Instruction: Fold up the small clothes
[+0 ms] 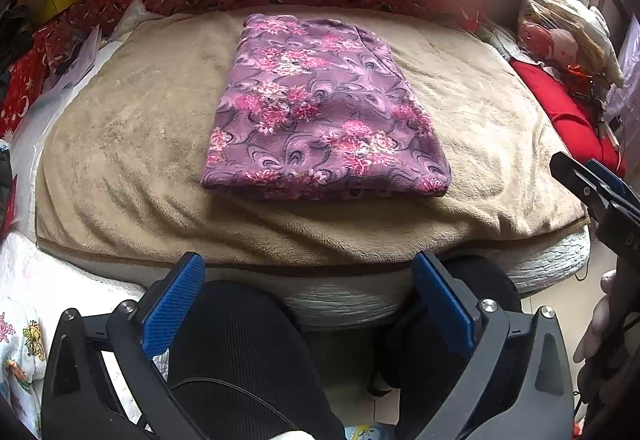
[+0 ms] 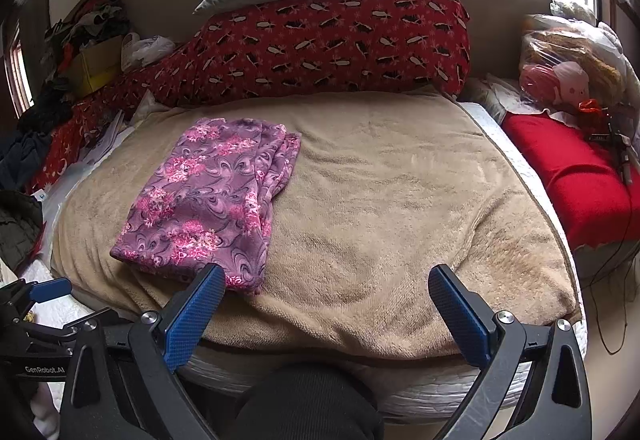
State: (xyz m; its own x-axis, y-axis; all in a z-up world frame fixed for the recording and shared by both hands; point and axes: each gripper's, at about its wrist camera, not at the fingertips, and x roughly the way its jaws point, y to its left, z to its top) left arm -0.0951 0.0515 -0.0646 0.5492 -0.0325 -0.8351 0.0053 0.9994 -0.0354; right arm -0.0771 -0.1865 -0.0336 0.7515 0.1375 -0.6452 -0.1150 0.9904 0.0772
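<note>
The left gripper and right gripper are held wide open and empty, short of the folded purple floral garment on the beige fleece blanket, whose stacked layers could be dragged apart if only the top one is pinched.

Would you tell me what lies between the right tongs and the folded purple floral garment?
Only bare beige blanket; the right tongs hang open near the garment, seen in the right wrist view.
</note>
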